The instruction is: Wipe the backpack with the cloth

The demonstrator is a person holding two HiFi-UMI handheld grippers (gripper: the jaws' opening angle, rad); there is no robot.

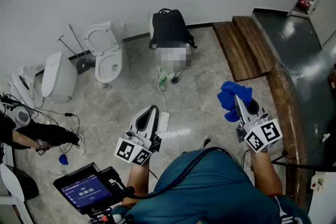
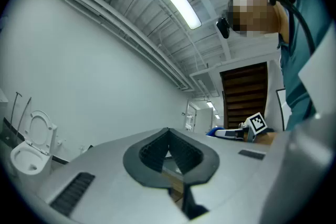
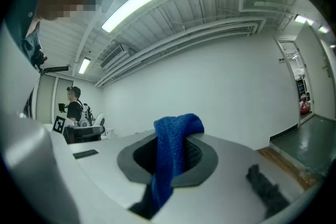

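A black backpack (image 1: 169, 28) stands upright on the floor against the white wall, far ahead of both grippers. My right gripper (image 1: 239, 100) is held up at the right, shut on a blue cloth (image 1: 230, 97) that bunches around its tip. In the right gripper view the cloth (image 3: 170, 157) hangs out of the closed jaws of the right gripper (image 3: 173, 139). My left gripper (image 1: 150, 114) is held lower at the centre left. The left gripper view shows the left gripper (image 2: 169, 138) pointing up at the wall and ceiling, its pads meeting with nothing between them.
A white toilet (image 1: 107, 52) stands left of the backpack, with another (image 1: 58, 77) beside it. A green bottle (image 1: 163, 78) and cables lie on the floor before the backpack. A wooden step (image 1: 244, 44) and a dark platform (image 1: 296, 55) rise at the right. A person (image 1: 31, 134) is at the left edge.
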